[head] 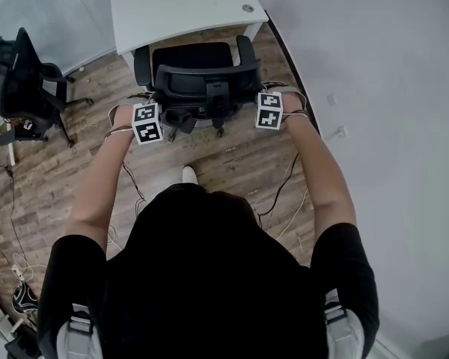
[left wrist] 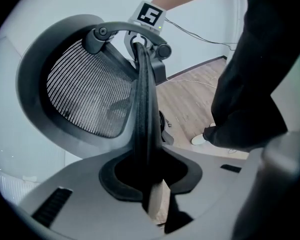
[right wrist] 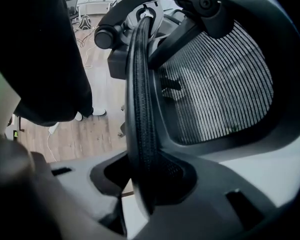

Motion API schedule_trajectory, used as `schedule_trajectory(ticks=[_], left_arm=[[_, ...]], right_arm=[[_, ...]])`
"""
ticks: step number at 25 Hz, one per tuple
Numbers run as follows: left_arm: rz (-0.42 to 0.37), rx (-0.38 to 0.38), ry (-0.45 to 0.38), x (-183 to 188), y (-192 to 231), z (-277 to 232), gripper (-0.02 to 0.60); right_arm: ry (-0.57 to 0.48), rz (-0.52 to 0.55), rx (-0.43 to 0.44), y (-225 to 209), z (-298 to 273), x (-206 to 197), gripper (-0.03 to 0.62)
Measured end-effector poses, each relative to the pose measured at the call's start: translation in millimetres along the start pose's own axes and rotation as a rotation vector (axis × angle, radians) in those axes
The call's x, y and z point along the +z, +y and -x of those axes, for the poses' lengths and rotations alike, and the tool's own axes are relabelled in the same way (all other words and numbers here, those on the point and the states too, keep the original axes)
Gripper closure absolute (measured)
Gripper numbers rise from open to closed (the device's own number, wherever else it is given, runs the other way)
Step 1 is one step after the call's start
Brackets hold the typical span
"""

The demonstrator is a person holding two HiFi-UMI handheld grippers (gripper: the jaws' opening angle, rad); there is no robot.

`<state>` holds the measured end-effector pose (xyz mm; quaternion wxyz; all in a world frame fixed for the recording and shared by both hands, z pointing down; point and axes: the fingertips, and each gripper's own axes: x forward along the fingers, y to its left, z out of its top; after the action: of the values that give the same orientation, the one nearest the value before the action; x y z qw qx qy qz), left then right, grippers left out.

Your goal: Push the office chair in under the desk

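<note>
Head view: the left gripper and right gripper each clamp a side edge of the backrest of the office chair, whose seat sits at the desk front edge, not yet under it, so most of the push appears left.

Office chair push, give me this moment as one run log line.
left gripper: shut on office chair backrest edge | right gripper: shut on same edge | chair: seat front at desk edge, not yet under
</note>
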<state>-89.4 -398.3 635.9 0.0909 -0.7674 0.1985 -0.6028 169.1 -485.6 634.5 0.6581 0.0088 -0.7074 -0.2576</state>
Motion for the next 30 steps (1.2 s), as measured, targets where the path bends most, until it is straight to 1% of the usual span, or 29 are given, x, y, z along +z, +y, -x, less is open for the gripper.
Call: schedule_trajectory(ticks=[4, 8, 13, 19, 25, 30], left_arm=[[0.001, 0.008, -0.001, -2, 14, -4, 0.506], [0.011, 0.000, -0.002, -1, 22, -7, 0.506], [0.030, 0.000, -0.015, 9, 32, -12, 0.505], [0.070, 0.004, -0.011, 22, 42, -22, 0.505], [0.103, 0.011, 0.021, 30, 60, -35, 0.505], [0.116, 0.002, 0.046, 26, 71, -40, 0.499]], right_arm=[[0.007, 0.003, -0.006, -17, -6, -1, 0.479], [0.006, 0.011, 0.004, -26, -10, -5, 0.479], [0.004, 0.030, -0.002, -40, -14, -17, 0.479], [-0.007, 0.059, 0.007, -56, -22, -32, 0.479], [-0.028, 0.090, 0.011, -79, -33, -47, 0.479], [-0.057, 0.103, 0.015, -87, -35, -47, 0.480]])
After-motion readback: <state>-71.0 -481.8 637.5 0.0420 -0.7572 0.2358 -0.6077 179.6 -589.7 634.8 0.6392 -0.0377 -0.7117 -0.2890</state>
